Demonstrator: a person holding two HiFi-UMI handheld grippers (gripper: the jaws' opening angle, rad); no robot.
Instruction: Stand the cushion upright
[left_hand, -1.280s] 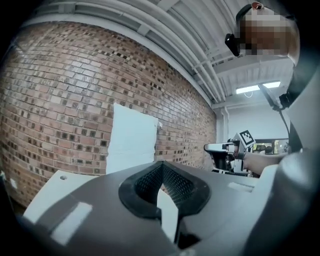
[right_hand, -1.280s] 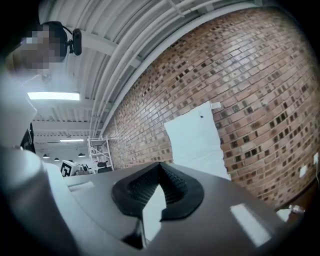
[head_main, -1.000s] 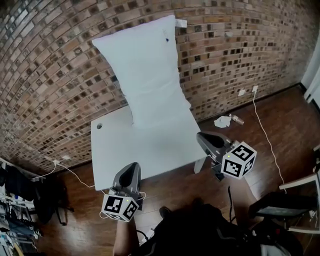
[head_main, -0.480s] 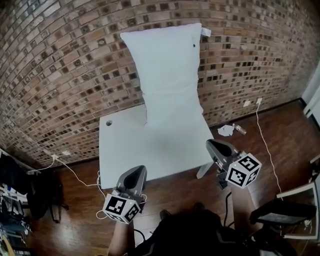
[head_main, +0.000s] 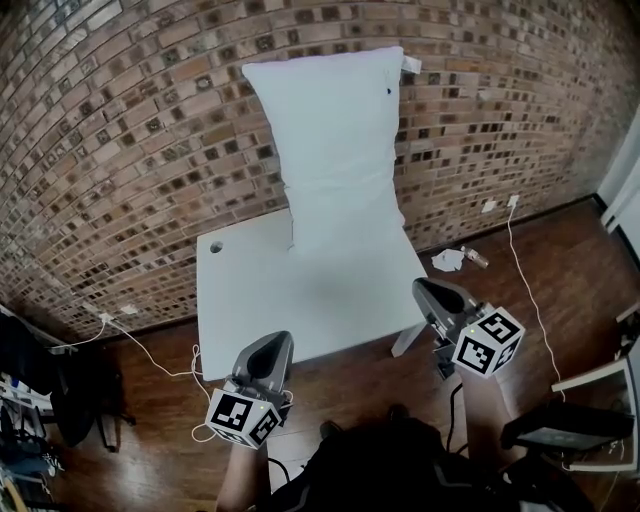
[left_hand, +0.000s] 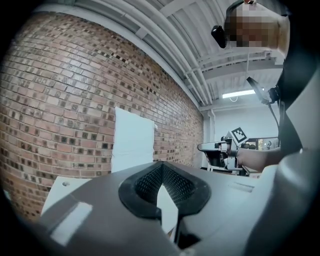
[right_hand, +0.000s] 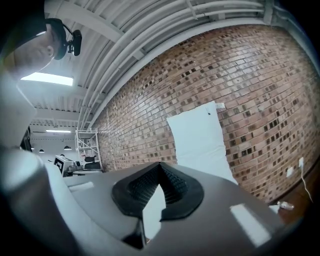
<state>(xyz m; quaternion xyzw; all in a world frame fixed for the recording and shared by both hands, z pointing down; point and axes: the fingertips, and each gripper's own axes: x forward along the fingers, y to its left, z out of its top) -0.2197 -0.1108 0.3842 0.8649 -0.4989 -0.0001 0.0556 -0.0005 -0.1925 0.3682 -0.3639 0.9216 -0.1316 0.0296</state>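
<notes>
- Currently, the white rectangular fabric cushion (head_main: 335, 150) stands upright on its short end. Its lower end rests on the far right part of the table and its back leans on the wall.
- The white flat-topped rectangular table (head_main: 290, 300) sits against the red-brown brick wall (head_main: 130, 150). A small round hole (head_main: 215, 247) shows near the table's far left corner.
- A small white tag projects from the cushion's upper right corner, and a dark spot lies just below that corner.
- Left gripper (head_main: 272, 345) — grey body with a marker cube. Its tip is at the table's near edge, and it is well apart from the cushion.
- In the left gripper view, the left gripper (left_hand: 161, 167) has its jaws together with nothing clamped. The cushion (left_hand: 132, 140) appears ahead, against the wall.
- Right gripper (head_main: 425, 290) — just beside the table's near right corner, above the dark wooden floor (head_main: 560, 260), and likewise well apart from the cushion.
- In the right gripper view, the right gripper (right_hand: 160, 170) has its jaws together with nothing between them. The cushion (right_hand: 197, 142) shows upright beyond them.
- On the floor to the right of the table lie a crumpled white scrap (head_main: 447, 260) and a thin white cable (head_main: 525, 260) that runs up to the wall.
</notes>
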